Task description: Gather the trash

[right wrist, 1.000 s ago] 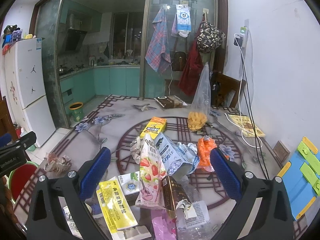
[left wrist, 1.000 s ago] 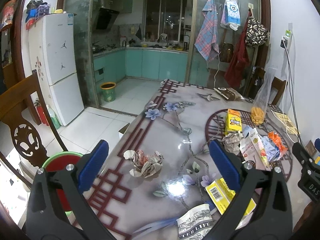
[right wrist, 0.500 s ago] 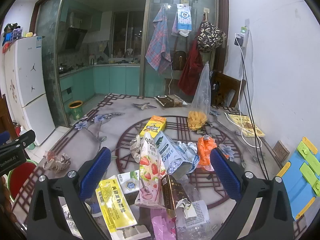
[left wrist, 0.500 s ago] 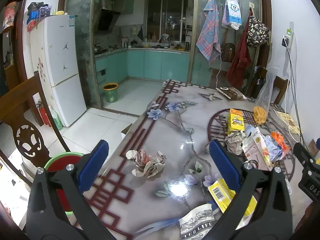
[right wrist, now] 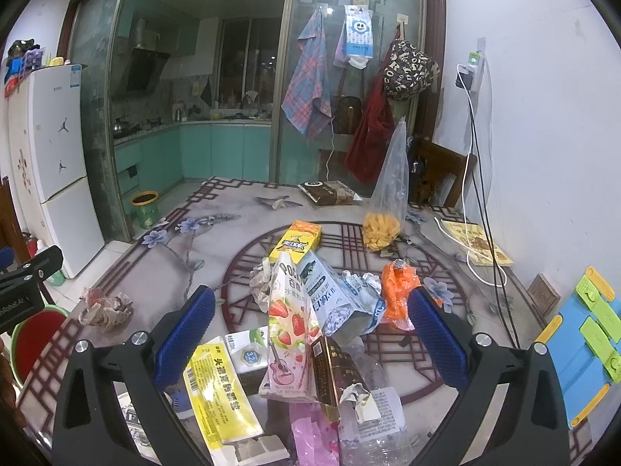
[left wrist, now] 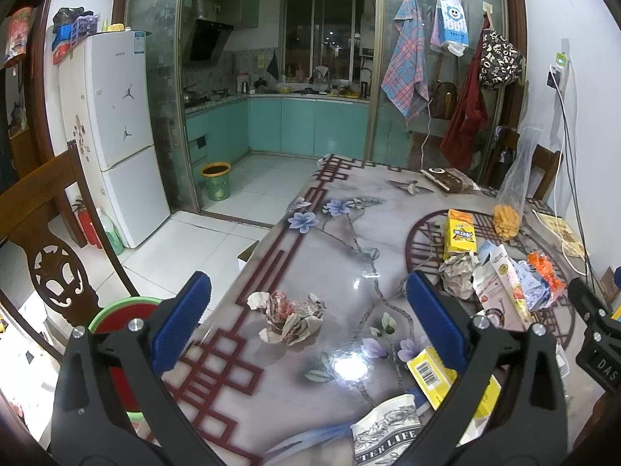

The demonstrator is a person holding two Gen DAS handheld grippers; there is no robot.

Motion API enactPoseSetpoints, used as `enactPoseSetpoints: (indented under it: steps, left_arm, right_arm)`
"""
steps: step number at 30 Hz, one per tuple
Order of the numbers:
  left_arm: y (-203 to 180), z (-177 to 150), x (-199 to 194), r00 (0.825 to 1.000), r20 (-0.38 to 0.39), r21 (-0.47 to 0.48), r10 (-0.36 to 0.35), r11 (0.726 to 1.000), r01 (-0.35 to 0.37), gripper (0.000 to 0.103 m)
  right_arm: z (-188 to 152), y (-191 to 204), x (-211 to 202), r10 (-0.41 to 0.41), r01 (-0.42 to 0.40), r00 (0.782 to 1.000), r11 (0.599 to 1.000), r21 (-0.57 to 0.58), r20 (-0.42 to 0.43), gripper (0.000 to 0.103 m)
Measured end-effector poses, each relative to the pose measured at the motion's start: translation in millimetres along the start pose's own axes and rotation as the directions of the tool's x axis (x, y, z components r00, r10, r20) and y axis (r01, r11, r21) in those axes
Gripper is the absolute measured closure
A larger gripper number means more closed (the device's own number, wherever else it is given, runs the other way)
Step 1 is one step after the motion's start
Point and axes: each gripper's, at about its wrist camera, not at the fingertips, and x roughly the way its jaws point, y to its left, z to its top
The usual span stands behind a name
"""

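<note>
A crumpled paper wad lies alone on the patterned table, just ahead of my open, empty left gripper; it also shows in the right wrist view. My right gripper is open and empty above a heap of trash: a pink strawberry Pocky pack, a blue-white carton, an orange wrapper, a yellow box and a yellow wrapper. A red bin with a green rim stands on the floor left of the table.
A wooden chair stands by the bin at the left. A clear bag of yellow snacks, a dark packet and a booklet with a white cable lie at the table's far side. A blue and green toy is at the right.
The left gripper has edged slightly forward and right, so the paper wad sits more centred between its fingers. The right gripper has barely moved.
</note>
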Motion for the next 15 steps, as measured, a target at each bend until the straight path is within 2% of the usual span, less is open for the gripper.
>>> enactPoseSetpoints:
  steps: [15]
  left_arm:
    - [5.3,-2.3,-1.0,1.000,0.003,0.021,0.008,1.000,-0.008,0.004]
  right_arm:
    - [-0.1,0.2,0.1,-0.002,0.002,1.000,1.000,-0.003,-0.002,0.007]
